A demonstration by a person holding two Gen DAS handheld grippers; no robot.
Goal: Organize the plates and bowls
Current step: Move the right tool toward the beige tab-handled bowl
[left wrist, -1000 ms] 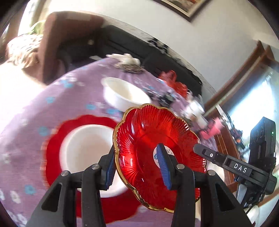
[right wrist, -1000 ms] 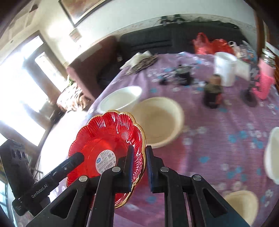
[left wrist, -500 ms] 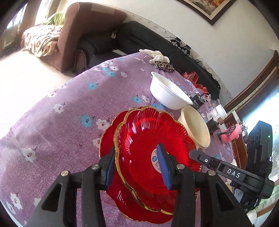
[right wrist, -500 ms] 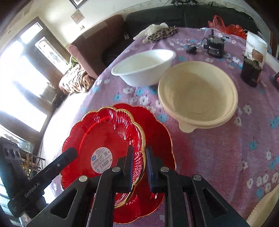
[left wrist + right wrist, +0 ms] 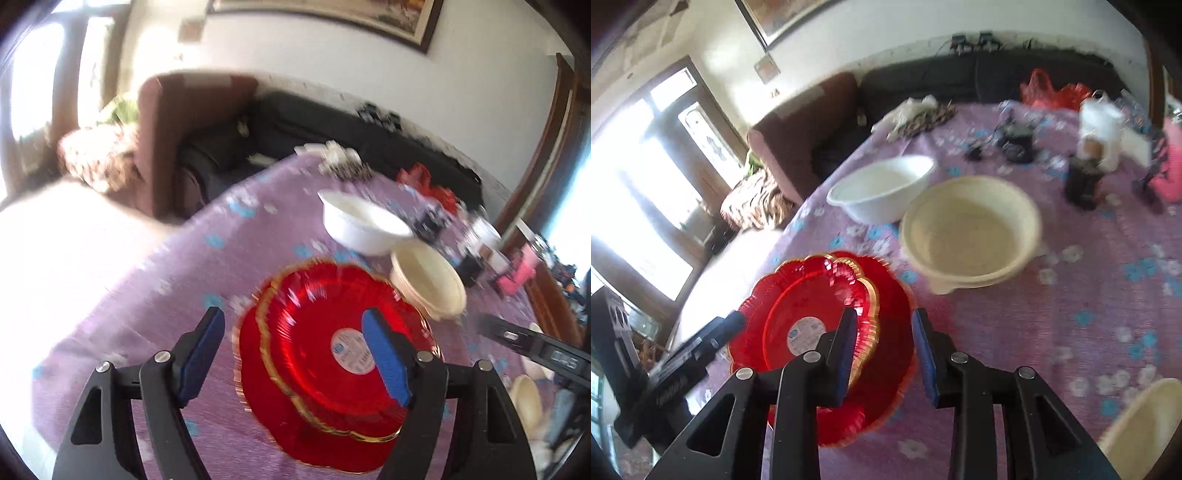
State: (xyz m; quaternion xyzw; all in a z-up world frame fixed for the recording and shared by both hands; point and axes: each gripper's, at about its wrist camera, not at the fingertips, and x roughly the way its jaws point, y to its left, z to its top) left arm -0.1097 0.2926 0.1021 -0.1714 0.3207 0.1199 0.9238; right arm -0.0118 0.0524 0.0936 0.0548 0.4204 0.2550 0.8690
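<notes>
Two red gold-rimmed plates (image 5: 314,332) lie stacked on the purple tablecloth; they also show in the right wrist view (image 5: 812,306). The upper plate carries a round label (image 5: 349,350). My left gripper (image 5: 295,354) is open, its fingers spread wide over the plates and holding nothing. My right gripper (image 5: 884,350) is open at the stack's right edge, empty. A cream bowl (image 5: 971,236) and a white bowl (image 5: 882,192) stand just beyond the plates, side by side.
More cream bowls sit near the table's right edge (image 5: 1145,424). A black jar (image 5: 1084,181), a white bag (image 5: 1100,122), a pink item (image 5: 1172,173) and cables clutter the far side. A brown armchair (image 5: 177,129) and black sofa stand past the table.
Both grippers opened and let go of the upper red plate, which now rests on the lower one. Both grippers have drawn back and up from the stack.
</notes>
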